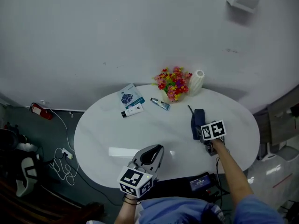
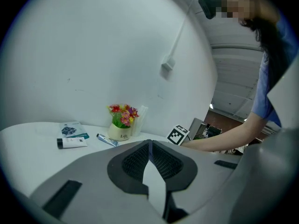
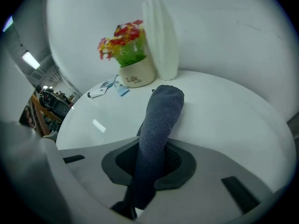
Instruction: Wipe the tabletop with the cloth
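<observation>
A dark blue cloth lies rolled up on the right part of the white oval tabletop. My right gripper is shut on its near end. In the right gripper view the cloth runs out from between the jaws onto the table, toward the flowers. My left gripper hovers at the table's front edge, left of the cloth. Its jaws are shut with nothing between them, and the pads meet at the tip in the left gripper view.
At the back of the table stand a pot of coloured flowers and a white ribbed vase. A booklet, a white tube and a blue tube lie left of them. Cables trail on the floor at left.
</observation>
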A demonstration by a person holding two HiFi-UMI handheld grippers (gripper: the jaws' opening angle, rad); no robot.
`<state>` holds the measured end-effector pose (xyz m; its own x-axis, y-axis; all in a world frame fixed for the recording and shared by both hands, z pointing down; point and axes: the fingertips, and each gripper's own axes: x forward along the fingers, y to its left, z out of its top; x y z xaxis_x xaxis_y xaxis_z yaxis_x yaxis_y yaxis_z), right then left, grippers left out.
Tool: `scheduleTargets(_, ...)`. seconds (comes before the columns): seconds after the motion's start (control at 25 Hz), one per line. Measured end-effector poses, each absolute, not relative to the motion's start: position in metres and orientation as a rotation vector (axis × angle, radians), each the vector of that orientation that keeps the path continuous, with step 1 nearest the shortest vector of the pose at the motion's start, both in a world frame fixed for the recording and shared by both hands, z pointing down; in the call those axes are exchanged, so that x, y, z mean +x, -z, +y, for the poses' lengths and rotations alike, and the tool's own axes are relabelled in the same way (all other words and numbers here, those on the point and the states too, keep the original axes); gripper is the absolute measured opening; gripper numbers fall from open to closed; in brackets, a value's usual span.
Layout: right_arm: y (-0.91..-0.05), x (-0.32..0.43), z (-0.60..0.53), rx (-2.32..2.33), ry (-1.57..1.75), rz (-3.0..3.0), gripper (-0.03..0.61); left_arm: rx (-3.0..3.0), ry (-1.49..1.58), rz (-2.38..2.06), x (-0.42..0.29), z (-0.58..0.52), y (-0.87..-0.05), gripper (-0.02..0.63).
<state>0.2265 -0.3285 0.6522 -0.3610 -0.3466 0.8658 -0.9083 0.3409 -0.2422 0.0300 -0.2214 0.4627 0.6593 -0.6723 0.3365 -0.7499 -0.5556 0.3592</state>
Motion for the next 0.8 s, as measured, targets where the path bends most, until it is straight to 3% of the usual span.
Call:
scheduleTargets(0.36,-0.653,0.414,-0.34,1.311,-0.978,-1.716,0.061,2.448,-0.305,-1.019,0.107,-0.222,-0.468,0.02)
scheduleTargets(0.8,-0.655,0.542,-0.336,1.438,-0.956,-1.527,0.061,2.412,-0.385,-1.075,0.101,-0.213,-0.474,0.018)
